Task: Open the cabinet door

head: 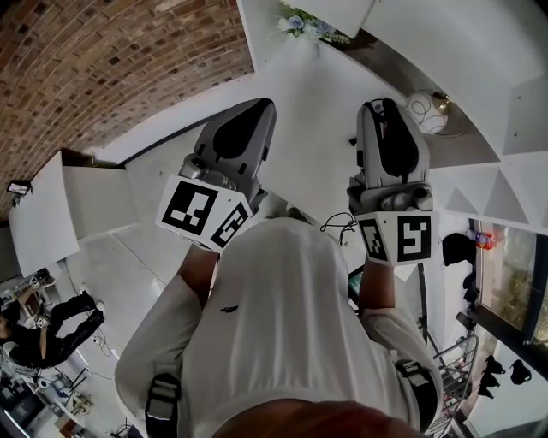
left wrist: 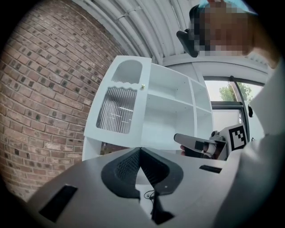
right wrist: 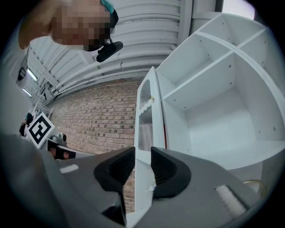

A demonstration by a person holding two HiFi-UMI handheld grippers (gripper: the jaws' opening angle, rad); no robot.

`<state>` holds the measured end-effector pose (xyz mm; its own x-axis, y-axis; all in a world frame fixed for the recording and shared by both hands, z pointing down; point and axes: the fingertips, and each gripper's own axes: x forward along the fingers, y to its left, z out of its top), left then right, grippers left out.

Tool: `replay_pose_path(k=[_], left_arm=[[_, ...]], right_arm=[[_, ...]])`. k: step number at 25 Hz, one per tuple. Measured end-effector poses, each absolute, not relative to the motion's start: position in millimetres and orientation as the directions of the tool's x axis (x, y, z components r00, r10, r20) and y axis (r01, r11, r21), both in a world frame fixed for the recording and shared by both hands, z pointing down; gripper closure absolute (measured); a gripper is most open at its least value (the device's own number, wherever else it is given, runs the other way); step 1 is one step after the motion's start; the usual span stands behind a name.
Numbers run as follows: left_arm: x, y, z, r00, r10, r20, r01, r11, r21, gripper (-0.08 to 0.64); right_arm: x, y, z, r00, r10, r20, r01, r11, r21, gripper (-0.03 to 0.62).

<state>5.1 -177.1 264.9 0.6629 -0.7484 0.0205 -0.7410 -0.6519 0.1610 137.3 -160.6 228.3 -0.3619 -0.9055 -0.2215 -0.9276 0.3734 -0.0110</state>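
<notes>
The white cabinet [left wrist: 178, 111] stands ahead against a brick wall. Its upper door [left wrist: 116, 111], with a ribbed glass panel and a small knob [left wrist: 143, 86], stands swung out to the left, baring empty shelves [right wrist: 213, 102]. In the right gripper view that door [right wrist: 144, 116] shows edge-on. My right gripper [right wrist: 142, 164] is open; a white door edge runs through the gap, and a small knob [right wrist: 152, 187] sits beside the right pad, untouched. My left gripper [left wrist: 140, 150] is shut on nothing, to the left of the right gripper [left wrist: 196, 144]. Both grippers [head: 261, 107] [head: 381, 107] point at the cabinet in the head view.
A brick wall [left wrist: 40, 102] runs left of the cabinet. On the cabinet's top or shelves sit a round white vase [head: 425, 111] and flowers [head: 300, 24]. A seated person [head: 43, 329] is off to the left, and a window [left wrist: 227, 93] lies to the right.
</notes>
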Motion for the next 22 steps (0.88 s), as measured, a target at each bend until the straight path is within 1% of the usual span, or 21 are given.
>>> replay_pose_path(k=[22], left_arm=[[21, -235, 255, 0.657, -0.754, 0.012, -0.748, -0.649, 0.136, 0.551]], right_arm=[[153, -228, 214, -0.361, -0.902, -0.238, -0.928, 0.374, -0.010, 0.454]])
